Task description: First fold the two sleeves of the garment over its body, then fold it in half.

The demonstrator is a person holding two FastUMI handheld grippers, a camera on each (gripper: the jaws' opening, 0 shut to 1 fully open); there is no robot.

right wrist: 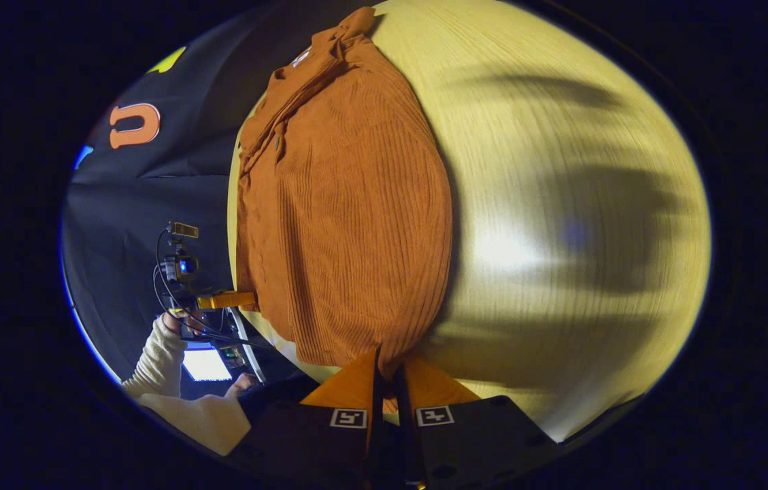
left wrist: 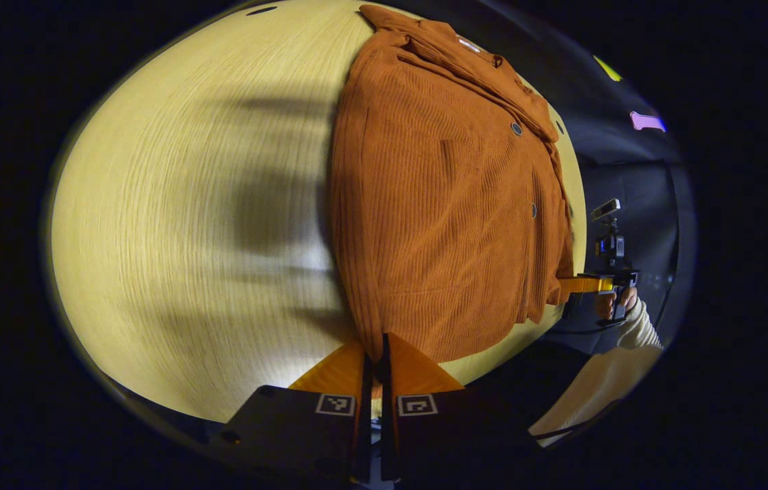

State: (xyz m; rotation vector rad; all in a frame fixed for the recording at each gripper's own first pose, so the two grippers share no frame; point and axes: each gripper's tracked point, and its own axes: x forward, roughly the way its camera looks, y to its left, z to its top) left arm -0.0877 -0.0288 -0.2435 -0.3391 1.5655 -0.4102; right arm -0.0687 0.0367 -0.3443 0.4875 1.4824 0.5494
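A rust-orange corduroy shirt [left wrist: 445, 218] lies buttons-up on the pale wooden table [left wrist: 186, 224], its collar [left wrist: 438, 41] at the far end. No sleeve sticks out past the body. My left gripper [left wrist: 375, 350] is shut on one bottom corner of the hem. Farther right, the right gripper [left wrist: 577, 286] grips the other hem corner. In the right gripper view the shirt [right wrist: 343, 224] stretches away from my right gripper [right wrist: 387, 364], which is shut on its hem corner. The left gripper [right wrist: 234, 299] holds the opposite corner at the left.
A hand in a cream sleeve [left wrist: 635, 327] holds the right gripper beyond the table's edge. Another cream sleeve [right wrist: 159, 354] and a lit screen [right wrist: 205, 364] sit low left. Bare tabletop [right wrist: 560, 204] spreads beside the shirt. The black booth wall [right wrist: 145, 190] is behind.
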